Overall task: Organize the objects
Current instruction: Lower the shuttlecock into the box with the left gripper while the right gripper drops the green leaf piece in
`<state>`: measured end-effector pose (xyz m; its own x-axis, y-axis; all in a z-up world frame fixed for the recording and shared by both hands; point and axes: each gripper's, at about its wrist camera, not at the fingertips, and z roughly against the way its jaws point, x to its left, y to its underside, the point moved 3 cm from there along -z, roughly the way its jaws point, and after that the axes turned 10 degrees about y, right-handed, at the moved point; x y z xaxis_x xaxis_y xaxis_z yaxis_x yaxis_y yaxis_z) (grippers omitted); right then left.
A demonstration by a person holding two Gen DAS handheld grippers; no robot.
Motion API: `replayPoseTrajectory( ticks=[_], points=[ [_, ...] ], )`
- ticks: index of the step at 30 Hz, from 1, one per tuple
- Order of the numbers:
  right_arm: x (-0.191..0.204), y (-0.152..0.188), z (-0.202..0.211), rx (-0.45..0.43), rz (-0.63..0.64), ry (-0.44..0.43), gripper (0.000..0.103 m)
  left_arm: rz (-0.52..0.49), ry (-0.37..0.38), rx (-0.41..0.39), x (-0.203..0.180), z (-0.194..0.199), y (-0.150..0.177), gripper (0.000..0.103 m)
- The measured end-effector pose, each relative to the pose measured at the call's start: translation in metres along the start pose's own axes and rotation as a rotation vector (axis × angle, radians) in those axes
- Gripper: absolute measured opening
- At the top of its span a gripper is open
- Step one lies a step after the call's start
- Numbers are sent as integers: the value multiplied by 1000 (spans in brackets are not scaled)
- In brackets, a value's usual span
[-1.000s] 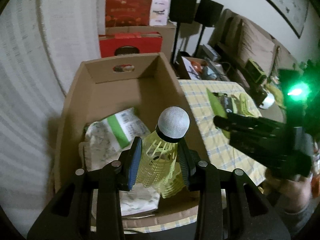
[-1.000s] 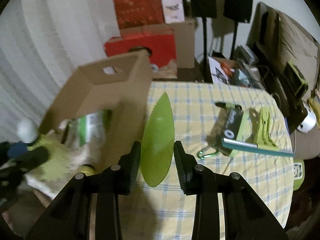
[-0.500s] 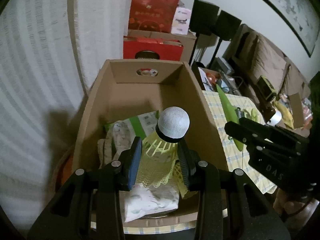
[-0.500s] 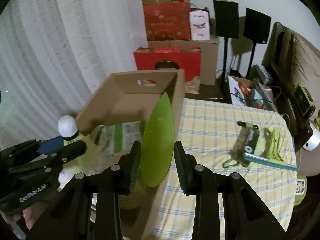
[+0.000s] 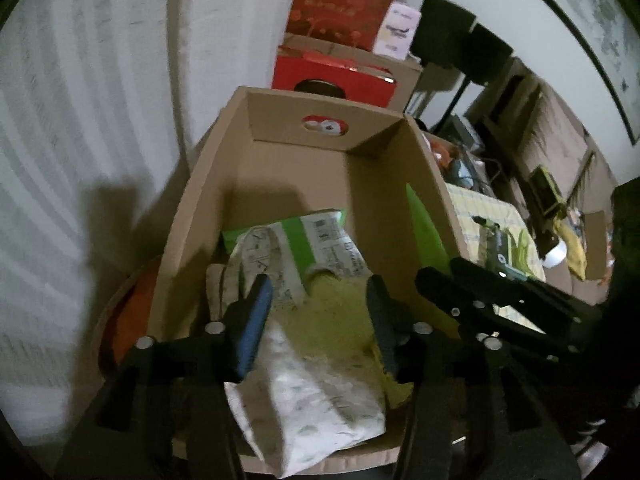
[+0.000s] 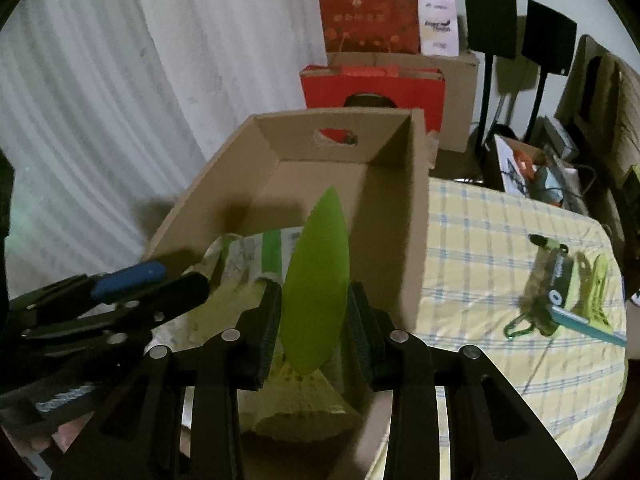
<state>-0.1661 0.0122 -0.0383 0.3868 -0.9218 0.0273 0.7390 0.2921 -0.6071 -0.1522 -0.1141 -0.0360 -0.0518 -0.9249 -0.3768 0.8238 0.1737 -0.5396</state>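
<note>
An open cardboard box (image 5: pixel 280 160) holds a green-and-white packet (image 5: pixel 316 236) and a white patterned bag (image 5: pixel 320 396). My left gripper (image 5: pixel 316 312) is open over the box, and a yellow shuttlecock (image 5: pixel 344 312) lies blurred below it among the bags. My right gripper (image 6: pixel 314 320) is shut on a green leaf-shaped plastic piece (image 6: pixel 316 280) and holds it upright over the box (image 6: pixel 400 200). The yellow shuttlecock (image 6: pixel 304 404) shows below it. The right gripper also shows in the left wrist view (image 5: pixel 452 276).
A yellow checked tablecloth (image 6: pixel 500 248) lies right of the box with a black-and-green packet (image 6: pixel 556 276), a green clip (image 6: pixel 596 292) and a carabiner (image 6: pixel 520 326). Red gift bags (image 6: pixel 372 84) and speaker stands (image 6: pixel 488 12) stand behind. White curtain (image 6: pixel 100 100) at left.
My left gripper has opened and the shuttlecock has dropped into the box. My right gripper has carried the green piece left, from beside the box to over it.
</note>
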Motion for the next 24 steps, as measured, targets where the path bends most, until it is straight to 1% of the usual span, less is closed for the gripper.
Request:
replayPoseTrajectory(
  ticks=[4,7,10,12,13,16,21,22,23,24],
  points=[
    [8,1,-12,22,17,-7,36,19,-7,-19,10,5,1,52],
    [9,2,-15,28,15,-12,41,20,-13,-31,12,10,2,56],
    [7,2,-12,25,8,-12,43,18,-13,-45,12,15,2,57],
    [4,1,-7,15,4,-7,45,13,-14,-54,10,19,2,69],
    [3,1,-5,10,2,-4,47,11,-14,-60,8,21,2,70],
    [-3,-1,6,-11,-3,1,51,-4,-18,-68,2,25,3,70],
    [-12,-1,25,-54,-3,34,59,-47,-55,-87,-10,32,6,72],
    [-14,0,28,-61,-1,45,62,-51,-65,-91,-12,33,7,76],
    [-16,0,31,-71,-1,64,66,-52,-71,-99,-14,34,7,83],
    [-19,1,35,-85,0,93,68,-51,-70,-109,-13,36,7,88]
  ],
)
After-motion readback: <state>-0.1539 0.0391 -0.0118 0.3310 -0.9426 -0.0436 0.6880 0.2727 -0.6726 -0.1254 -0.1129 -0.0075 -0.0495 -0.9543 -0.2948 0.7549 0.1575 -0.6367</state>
